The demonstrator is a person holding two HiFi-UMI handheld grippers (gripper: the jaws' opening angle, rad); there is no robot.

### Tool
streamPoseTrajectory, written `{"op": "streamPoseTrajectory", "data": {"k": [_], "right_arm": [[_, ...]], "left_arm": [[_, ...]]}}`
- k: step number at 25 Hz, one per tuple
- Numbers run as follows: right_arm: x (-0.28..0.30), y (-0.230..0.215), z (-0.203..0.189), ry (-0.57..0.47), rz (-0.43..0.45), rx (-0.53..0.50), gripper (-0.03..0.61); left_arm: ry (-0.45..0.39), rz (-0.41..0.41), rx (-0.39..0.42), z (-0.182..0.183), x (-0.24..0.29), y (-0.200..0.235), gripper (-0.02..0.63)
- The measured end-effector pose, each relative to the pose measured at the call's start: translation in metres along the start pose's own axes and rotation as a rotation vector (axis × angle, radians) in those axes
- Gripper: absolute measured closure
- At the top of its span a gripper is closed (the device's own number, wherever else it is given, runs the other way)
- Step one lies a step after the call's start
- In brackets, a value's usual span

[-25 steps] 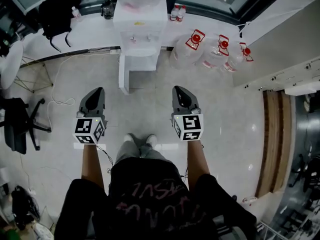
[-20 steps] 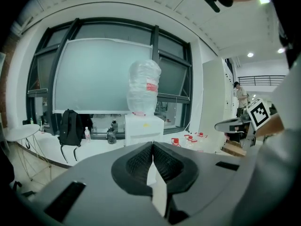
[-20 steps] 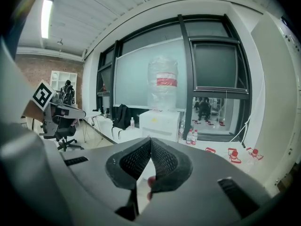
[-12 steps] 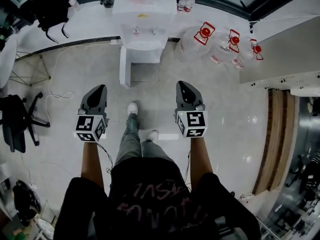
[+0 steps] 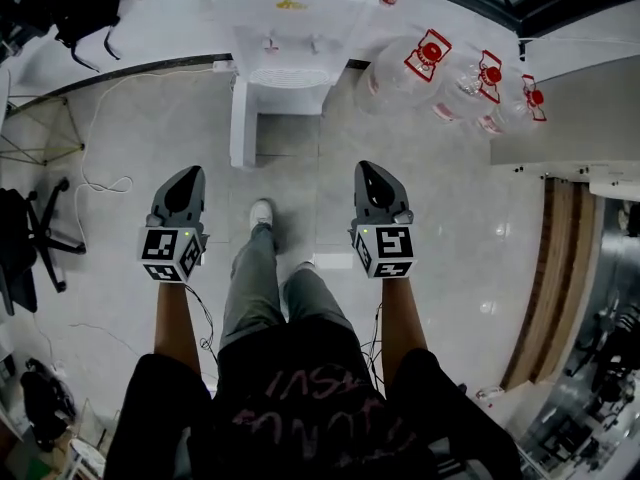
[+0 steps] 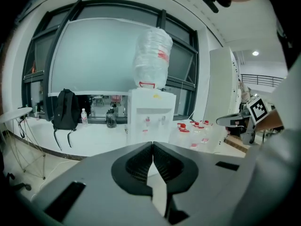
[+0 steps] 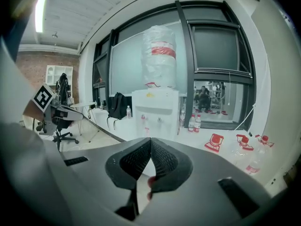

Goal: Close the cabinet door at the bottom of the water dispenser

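**Approach to the open cabinet door**

The dispenser [image 5: 285, 28] stands ahead of us, its bottom door [image 5: 241, 123] swung out on our left and well apart from both claws. The left claw [image 5: 188, 174] and right claw [image 5: 366, 168] are each pressed together and empty. We judge it best to step closer, lay the left claw against the door's outer face, and push evenly until it seats

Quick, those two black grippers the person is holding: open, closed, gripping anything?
Left gripper: closed, jaws touching, holding nothing.
Right gripper: closed, jaws touching, holding nothing.
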State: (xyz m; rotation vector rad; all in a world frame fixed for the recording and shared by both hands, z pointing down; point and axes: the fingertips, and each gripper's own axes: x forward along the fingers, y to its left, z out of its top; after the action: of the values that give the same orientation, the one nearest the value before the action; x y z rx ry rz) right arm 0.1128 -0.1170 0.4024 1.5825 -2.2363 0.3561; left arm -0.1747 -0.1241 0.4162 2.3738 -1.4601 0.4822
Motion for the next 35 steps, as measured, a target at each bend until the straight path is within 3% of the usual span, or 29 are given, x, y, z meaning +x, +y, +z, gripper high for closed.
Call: {"op": "streamPoseTrajectory", "data": {"k": [11, 24, 31, 35], "right_arm": [[0.079, 0.003, -0.093, -0.040, 0.018, 0.000, 0.565], [0.168, 0.005, -0.219, -0.080, 0.036, -0.018, 0.565], [0.199, -0.006, -0.280, -0.107, 0.027, -0.011, 0.565], [0.202, -0.019, -0.304, -0.112, 0.013, -0.030, 0.563]], "left_arm": [[0.007, 0.030, -0.011, -0.112, 0.062, 0.035, 0.598], [0.009, 0.058, 0.031, -0.249, 0.130, 0.073, 0.597], [-0.011, 0.004, 0.073, -0.308, 0.176, 0.078, 0.598], [-0.026, -0.040, 0.112, -0.321, 0.195, 0.068, 0.598]]}}
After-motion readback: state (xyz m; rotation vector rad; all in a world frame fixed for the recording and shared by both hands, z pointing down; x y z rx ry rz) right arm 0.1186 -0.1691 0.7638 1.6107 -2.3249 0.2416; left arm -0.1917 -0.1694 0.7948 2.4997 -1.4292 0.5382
